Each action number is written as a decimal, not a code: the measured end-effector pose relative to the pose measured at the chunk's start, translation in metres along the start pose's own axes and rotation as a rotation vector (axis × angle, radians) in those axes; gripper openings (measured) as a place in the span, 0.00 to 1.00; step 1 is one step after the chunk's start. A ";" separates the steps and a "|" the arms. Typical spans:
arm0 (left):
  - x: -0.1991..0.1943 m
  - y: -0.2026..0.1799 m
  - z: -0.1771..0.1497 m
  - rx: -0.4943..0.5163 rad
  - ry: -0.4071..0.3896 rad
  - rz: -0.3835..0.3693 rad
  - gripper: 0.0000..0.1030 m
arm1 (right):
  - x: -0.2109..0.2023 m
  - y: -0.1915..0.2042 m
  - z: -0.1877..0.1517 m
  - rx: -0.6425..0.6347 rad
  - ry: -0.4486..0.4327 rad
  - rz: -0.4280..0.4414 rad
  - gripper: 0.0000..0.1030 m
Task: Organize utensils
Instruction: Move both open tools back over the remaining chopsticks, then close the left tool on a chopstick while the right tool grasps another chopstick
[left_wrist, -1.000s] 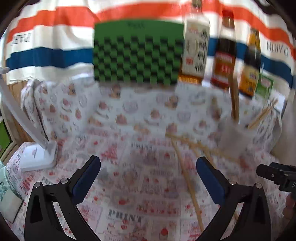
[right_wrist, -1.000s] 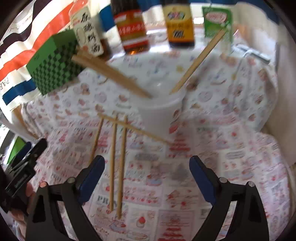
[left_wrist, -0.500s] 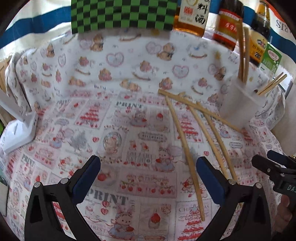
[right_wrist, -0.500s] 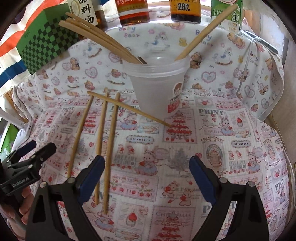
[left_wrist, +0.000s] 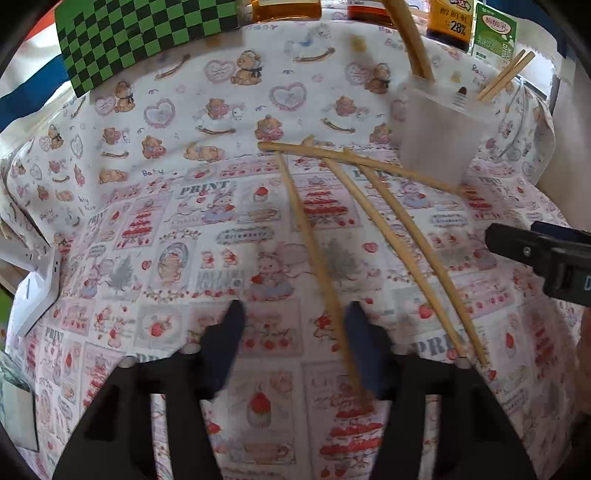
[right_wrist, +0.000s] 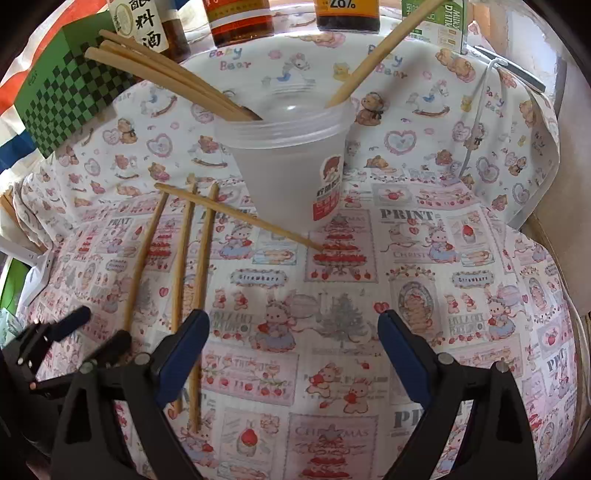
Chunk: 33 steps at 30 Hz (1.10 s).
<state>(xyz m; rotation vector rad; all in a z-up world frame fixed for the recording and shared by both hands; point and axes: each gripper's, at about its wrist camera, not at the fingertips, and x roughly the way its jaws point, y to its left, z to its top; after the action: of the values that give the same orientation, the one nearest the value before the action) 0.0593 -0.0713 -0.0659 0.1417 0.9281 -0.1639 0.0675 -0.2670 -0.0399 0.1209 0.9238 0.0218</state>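
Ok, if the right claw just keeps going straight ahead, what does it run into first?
Probably the cup, straight ahead of the right claw; only bare tablecloth lies between, though depth is hard to judge.

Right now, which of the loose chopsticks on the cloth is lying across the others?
The crosswise chopstick, which runs from the far left toward the base of the plastic cup. It rests over the far ends of the other three, which lie roughly parallel.
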 end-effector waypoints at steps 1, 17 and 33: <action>0.000 0.000 0.000 0.006 0.006 -0.019 0.49 | 0.000 0.000 0.000 -0.001 -0.001 -0.002 0.89; 0.003 0.021 0.002 -0.084 0.019 0.004 0.43 | -0.004 0.015 -0.005 -0.071 0.010 0.083 0.83; 0.005 0.049 0.004 -0.202 0.034 -0.036 0.07 | 0.014 0.062 -0.028 -0.288 0.059 0.067 0.29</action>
<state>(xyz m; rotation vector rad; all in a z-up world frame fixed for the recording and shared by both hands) 0.0753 -0.0245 -0.0651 -0.0591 0.9760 -0.1006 0.0561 -0.2015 -0.0608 -0.1165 0.9661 0.2205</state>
